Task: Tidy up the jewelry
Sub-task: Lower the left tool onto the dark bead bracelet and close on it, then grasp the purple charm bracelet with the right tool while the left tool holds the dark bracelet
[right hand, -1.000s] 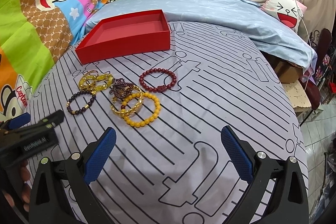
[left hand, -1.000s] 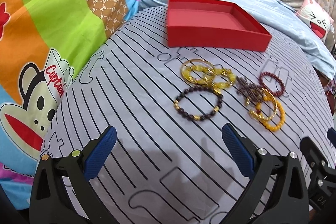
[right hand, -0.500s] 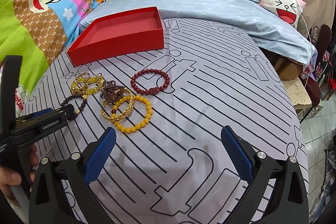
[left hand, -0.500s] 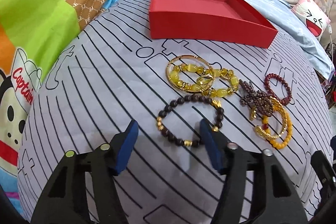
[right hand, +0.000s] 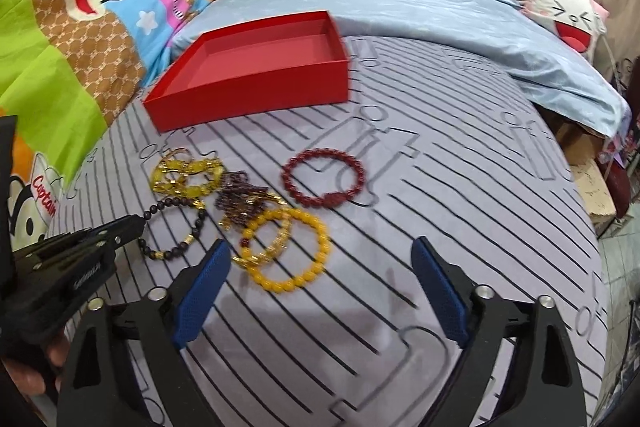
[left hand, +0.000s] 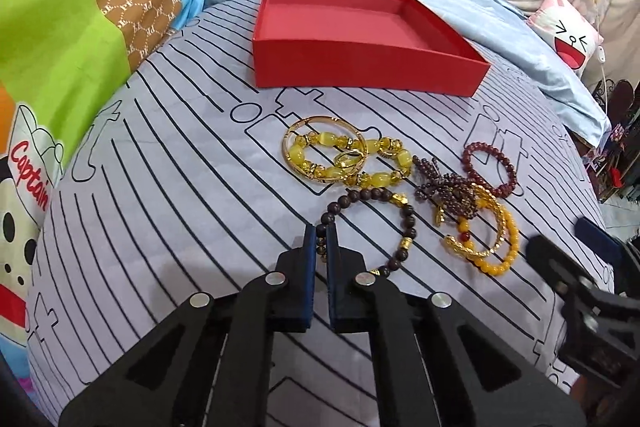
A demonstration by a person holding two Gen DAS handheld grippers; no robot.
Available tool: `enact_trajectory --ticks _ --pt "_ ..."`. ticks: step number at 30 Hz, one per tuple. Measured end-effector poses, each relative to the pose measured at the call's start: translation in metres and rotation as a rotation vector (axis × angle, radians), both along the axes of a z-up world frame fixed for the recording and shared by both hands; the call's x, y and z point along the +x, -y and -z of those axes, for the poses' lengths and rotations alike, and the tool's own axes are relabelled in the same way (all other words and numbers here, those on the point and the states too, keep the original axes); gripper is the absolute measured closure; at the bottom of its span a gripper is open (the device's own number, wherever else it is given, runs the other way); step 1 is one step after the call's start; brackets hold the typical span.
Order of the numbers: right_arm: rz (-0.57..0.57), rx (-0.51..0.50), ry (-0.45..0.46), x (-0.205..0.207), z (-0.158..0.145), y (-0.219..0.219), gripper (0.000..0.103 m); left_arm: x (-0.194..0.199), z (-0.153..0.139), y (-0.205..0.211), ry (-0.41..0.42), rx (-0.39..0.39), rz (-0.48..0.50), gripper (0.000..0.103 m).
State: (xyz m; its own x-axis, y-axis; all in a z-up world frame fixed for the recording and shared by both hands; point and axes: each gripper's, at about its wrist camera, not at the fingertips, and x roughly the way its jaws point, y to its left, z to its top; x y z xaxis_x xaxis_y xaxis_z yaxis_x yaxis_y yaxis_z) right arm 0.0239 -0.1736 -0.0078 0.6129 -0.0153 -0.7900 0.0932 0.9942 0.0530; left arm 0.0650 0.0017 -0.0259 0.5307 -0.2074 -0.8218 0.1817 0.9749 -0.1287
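Note:
My left gripper (left hand: pixel 321 241) is shut on the near-left side of the dark bead bracelet (left hand: pixel 406 217), which lies on the striped sheet; both show in the right wrist view, gripper (right hand: pixel 138 227) and bracelet (right hand: pixel 196 225). Beside the bracelet lie a gold bangle with yellow beads (left hand: pixel 324 155), a purple bead cluster (left hand: pixel 452 193), an orange bead bracelet (left hand: pixel 500 251) and a dark red bracelet (left hand: pixel 490 167). The red tray (left hand: pixel 360 63) stands empty behind them. My right gripper (right hand: pixel 320 291) is open, empty, just short of the orange bracelet (right hand: pixel 296 251).
The striped grey sheet (right hand: pixel 460 207) covers a rounded surface that drops off at the right. A colourful cartoon blanket (left hand: pixel 60 47) lies at left, a light blue quilt (right hand: pixel 420 15) behind the tray, and a pink face cushion (right hand: pixel 572 19) at far right.
My left gripper moved forward and closed onto the dark bead bracelet. My right gripper moved forward and closer to the orange and red bracelets, still open.

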Motion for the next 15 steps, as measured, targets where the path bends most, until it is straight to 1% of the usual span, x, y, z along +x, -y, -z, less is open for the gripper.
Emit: enact_trajectory --ticks 6,10,13,15 --pt "-0.079 -0.019 -0.016 0.009 0.010 -0.022 0.018 -0.009 0.000 -0.008 -0.009 0.001 -0.004 0.099" --pt "-0.101 -0.042 -0.037 0.018 0.020 -0.030 0.018 -0.011 0.005 -0.012 -0.023 0.006 -0.009 0.098" --pt "-0.116 -0.051 -0.054 0.025 0.027 -0.034 0.024 -0.009 0.008 -0.015 -0.033 0.008 -0.017 0.098" --pt "-0.123 -0.060 -0.060 0.028 0.030 -0.036 0.031 -0.009 0.010 -0.016 -0.041 0.006 -0.018 0.098"
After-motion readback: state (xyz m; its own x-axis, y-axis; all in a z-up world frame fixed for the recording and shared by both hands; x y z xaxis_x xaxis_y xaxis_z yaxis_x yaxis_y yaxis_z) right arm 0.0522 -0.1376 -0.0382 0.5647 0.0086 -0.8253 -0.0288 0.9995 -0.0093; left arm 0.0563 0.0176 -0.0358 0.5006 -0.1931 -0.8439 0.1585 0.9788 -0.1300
